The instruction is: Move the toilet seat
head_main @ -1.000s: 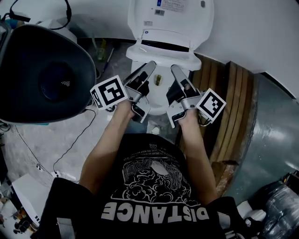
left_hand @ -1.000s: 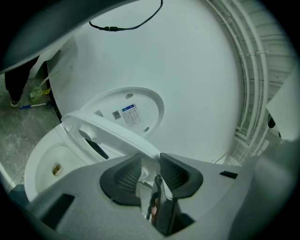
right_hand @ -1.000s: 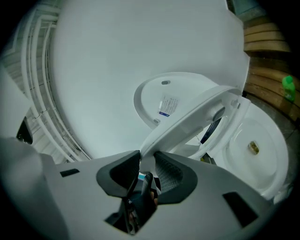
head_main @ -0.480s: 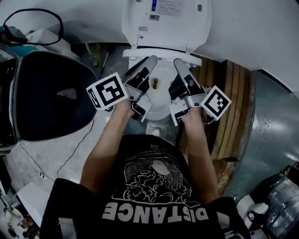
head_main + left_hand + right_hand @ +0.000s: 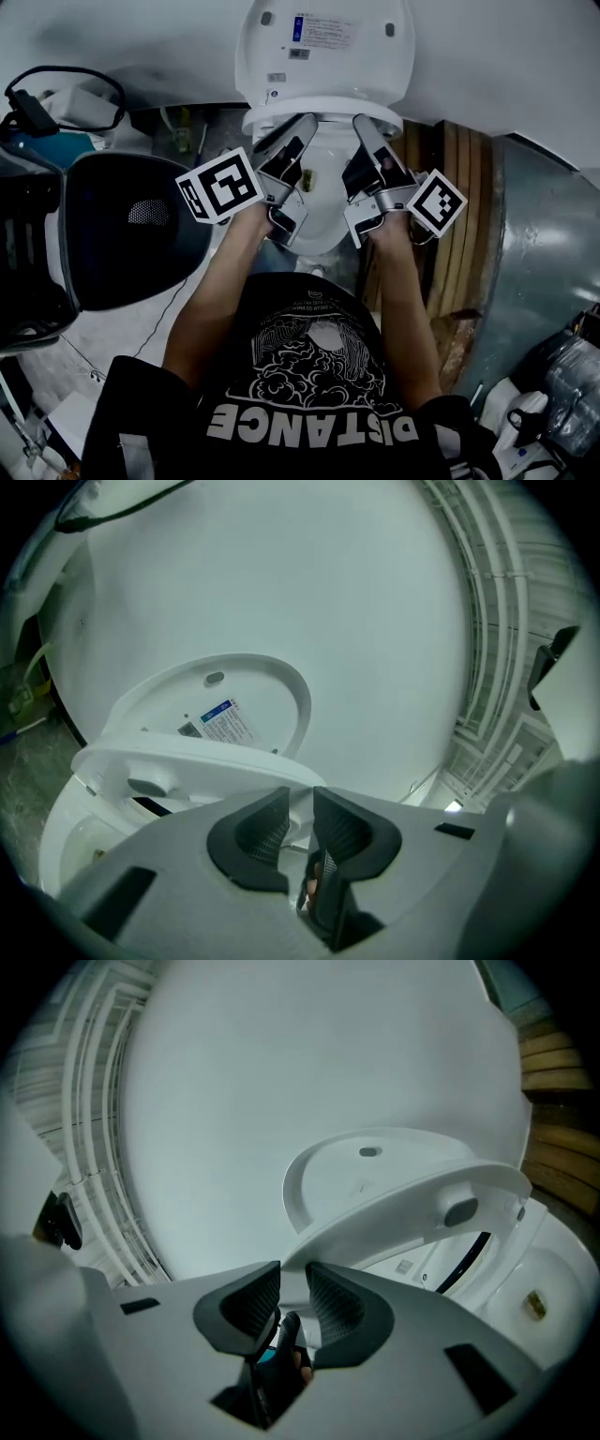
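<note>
Since the earlier frame both tongs had risen towards the upright lid (image 5: 323,47), and the toilet seat (image 5: 319,120) had come up with them, its front edge now clear of the bowl (image 5: 319,211); the large black object (image 5: 131,230) on the person's left sat lower in the head view than before.

Left gripper (image 5: 292,136): held level, marker cube (image 5: 220,186) facing up; in the left gripper view its jaws (image 5: 300,803) had just been closing and were clamped on the front rim of the seat (image 5: 187,761), the rim running in between the ribbed pads.

Right gripper (image 5: 367,136): held level beside the left one, its own cube (image 5: 436,202) outboard; in the right gripper view its jaws (image 5: 292,1283) were likewise closed on the seat rim (image 5: 412,1213), which passed between the pads.

Seat: tilted, raised at the front and joined at the rear; it stood between the bowl (image 5: 553,1279) below and the lid (image 5: 375,1171) behind, touching neither along its front; a grey bumper (image 5: 459,1211) showed on its underside.

Lid: leaned back against the white wall; a printed label (image 5: 323,30) on its inner face, too small to read.

Surroundings: wooden planks (image 5: 469,187) lay on the floor just right of the bowl.
</note>
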### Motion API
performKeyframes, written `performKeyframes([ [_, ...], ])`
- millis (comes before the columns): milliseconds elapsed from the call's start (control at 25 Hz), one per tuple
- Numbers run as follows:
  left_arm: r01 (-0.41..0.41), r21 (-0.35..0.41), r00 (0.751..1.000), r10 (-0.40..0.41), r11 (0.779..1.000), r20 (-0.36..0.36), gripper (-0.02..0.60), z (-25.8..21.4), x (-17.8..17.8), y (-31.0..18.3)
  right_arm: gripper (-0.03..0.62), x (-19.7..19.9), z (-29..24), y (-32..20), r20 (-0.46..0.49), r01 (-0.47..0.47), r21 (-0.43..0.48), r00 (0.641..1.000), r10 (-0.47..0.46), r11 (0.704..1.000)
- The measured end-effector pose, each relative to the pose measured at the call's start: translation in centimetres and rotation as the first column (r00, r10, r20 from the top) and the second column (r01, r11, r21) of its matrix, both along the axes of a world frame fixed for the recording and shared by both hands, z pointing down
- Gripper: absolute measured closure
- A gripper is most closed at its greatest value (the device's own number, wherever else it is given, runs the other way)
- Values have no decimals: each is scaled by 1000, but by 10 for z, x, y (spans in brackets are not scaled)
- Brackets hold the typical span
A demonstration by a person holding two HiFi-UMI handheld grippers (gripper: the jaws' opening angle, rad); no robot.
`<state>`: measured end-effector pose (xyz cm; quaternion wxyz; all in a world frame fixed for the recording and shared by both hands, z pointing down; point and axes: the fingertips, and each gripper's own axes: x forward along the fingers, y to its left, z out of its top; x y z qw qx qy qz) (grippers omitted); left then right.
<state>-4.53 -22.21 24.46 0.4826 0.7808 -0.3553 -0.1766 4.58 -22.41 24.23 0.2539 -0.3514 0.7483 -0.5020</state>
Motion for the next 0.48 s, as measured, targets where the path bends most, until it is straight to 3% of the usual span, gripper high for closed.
performKeyframes([
  [480, -81, 26, 997, 80, 996, 23, 505, -7, 1, -47, 526, 3, -4, -47, -60, -94, 21, 994, 95, 995],
])
